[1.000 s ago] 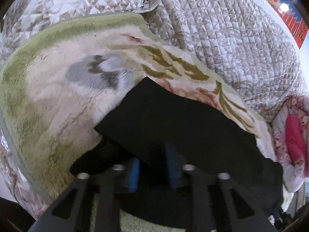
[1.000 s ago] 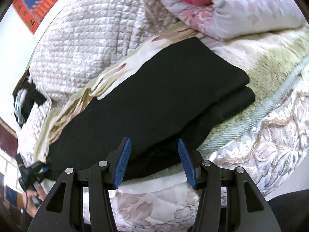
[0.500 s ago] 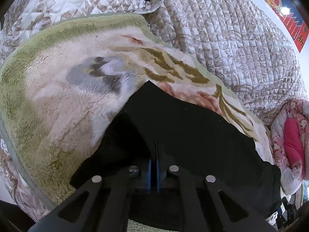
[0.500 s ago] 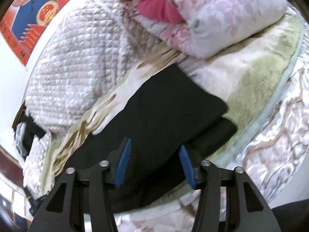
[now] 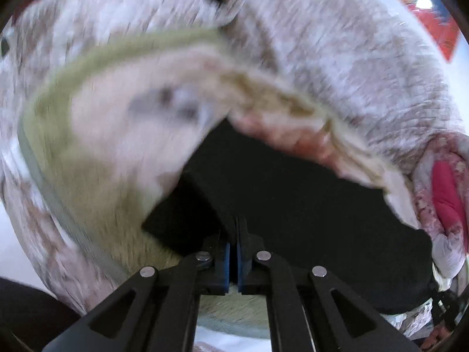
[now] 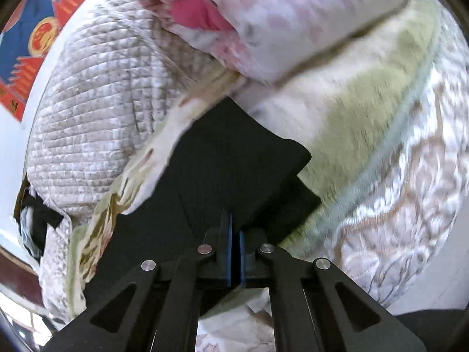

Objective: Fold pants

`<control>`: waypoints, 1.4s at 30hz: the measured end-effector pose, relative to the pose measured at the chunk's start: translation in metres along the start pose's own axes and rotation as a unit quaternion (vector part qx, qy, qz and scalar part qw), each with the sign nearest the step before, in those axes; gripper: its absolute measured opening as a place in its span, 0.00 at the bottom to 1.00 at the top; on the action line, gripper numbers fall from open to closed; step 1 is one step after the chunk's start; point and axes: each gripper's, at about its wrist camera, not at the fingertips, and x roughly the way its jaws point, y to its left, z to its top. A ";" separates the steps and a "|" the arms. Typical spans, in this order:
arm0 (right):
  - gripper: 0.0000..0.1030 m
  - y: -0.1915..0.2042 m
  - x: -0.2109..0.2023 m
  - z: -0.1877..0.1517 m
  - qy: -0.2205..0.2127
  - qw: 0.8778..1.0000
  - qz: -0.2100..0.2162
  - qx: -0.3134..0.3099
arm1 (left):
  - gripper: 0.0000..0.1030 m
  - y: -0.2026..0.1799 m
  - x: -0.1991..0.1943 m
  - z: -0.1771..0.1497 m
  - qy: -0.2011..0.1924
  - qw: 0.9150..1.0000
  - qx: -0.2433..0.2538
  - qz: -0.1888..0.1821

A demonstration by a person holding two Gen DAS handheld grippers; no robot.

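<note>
Since the earlier frames, both grippers have closed onto the pants: the right gripper [image 6: 233, 234], whose blue pads stood wide apart above the cloth, has just been closing and now has its pads together on a pinch of black fabric, and the left gripper [image 5: 233, 236], already nearly together half a second ago, is clamped on a fold at its own end. Both views have also drifted across the bed and are blurred.

The pants [image 6: 222, 158] are plain black, with no visible pattern, and lie as a long flat strip already doubled over: 2 layers show, the upper one ending in a straight edge with a squared corner, the lower one sticking out just past it. In the left wrist view the pants [image 5: 293, 193] rise into a small ridge where the pads grip them.

They lie on a fleecy cream blanket [image 6: 337, 108] with a green border and floral print, spread over the bed. Beyond it sits a quilted beige bedspread [image 6: 96, 94]. A folded pink floral quilt [image 6: 293, 14] with a bright pink lining rests on the blanket near the pants' far end. A red and blue poster [image 6: 32, 44] hangs on the wall.
</note>
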 end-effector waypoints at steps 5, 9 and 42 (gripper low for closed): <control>0.02 0.009 -0.006 0.000 -0.010 1.000 -0.010 -0.023 | 0.04 -0.007 -0.011 0.000 -0.026 0.999 0.027 0.012; 0.05 0.010 -0.008 -0.005 -0.002 0.999 -0.024 -0.028 | 0.05 -0.005 -0.014 -0.009 -0.013 0.999 0.025 0.036; 0.30 0.107 0.077 0.027 -0.006 0.952 -0.077 -0.295 | 0.23 -0.073 0.069 0.076 0.014 0.992 0.124 0.036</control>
